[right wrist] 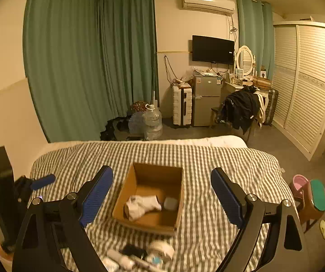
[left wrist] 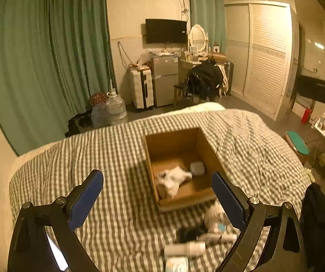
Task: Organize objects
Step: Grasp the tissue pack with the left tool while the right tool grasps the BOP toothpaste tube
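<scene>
An open cardboard box (left wrist: 173, 139) (right wrist: 126, 195) sits on the striped bed. Inside lie a white cloth (left wrist: 173, 180) (right wrist: 142, 206) and a small pale case (left wrist: 197, 167) (right wrist: 170, 203). Loose items lie in front of the box: a white roll (left wrist: 214, 217) (right wrist: 162, 248), a black item (left wrist: 189, 232) (right wrist: 135, 250), a white tube (left wrist: 185, 248) (right wrist: 119, 258) and a small packet (left wrist: 176, 264). My left gripper (left wrist: 158, 181) is open and empty above the bed, left of the loose items. My right gripper (right wrist: 162, 179) is open and empty above the box. The left gripper's finger (right wrist: 42, 181) shows at the right wrist view's left.
The grey-striped bedspread (left wrist: 94, 149) (right wrist: 219, 158) covers the bed. Beyond its far edge are green curtains (left wrist: 49, 56), water jugs (left wrist: 112, 111), a suitcase (left wrist: 142, 88), a small fridge (left wrist: 164, 79) and a chair with dark clothes (left wrist: 205, 79). A stool (right wrist: 314, 201) stands at the right.
</scene>
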The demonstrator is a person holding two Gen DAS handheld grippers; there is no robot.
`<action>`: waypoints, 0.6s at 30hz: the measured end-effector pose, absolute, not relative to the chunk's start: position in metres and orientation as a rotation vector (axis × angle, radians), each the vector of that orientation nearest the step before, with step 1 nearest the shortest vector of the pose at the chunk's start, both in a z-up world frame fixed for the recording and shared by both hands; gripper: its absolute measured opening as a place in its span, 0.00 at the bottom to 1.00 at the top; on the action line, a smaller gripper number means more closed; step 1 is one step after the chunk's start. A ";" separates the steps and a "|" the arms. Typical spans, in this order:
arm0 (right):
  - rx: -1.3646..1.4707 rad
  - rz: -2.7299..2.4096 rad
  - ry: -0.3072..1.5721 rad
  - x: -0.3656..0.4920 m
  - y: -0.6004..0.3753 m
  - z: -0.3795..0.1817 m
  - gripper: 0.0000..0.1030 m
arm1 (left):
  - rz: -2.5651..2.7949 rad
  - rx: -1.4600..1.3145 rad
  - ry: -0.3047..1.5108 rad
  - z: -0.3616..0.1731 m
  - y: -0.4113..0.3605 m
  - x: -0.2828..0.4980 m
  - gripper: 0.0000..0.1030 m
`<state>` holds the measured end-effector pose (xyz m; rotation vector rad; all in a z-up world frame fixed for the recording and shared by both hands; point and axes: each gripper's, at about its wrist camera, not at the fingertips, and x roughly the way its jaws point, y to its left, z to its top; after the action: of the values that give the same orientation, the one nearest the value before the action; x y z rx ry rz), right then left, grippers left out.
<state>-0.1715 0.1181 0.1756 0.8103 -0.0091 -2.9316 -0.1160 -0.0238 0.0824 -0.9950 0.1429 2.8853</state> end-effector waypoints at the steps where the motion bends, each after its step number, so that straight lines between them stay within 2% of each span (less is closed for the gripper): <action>1: 0.819 -2.932 -0.007 -0.163 0.119 0.172 0.86 | 2.883 -1.017 0.142 0.077 -0.025 -0.110 0.96; 6: 0.906 -2.912 -0.028 -0.130 0.122 0.134 0.86 | 2.865 -1.123 0.141 0.037 -0.028 -0.088 0.96; 12: 1.054 -2.875 -0.047 -0.115 0.118 0.057 0.86 | 2.848 -1.266 0.157 -0.027 -0.028 -0.074 0.96; 18: 1.225 -2.823 0.050 -0.118 0.103 -0.024 0.86 | 2.760 -1.429 0.170 -0.090 -0.021 -0.069 0.96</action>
<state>-0.1184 0.1031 -0.0238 1.2254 0.0501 -2.8227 -0.0693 -0.0209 -0.0902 -1.4287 0.1701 2.7604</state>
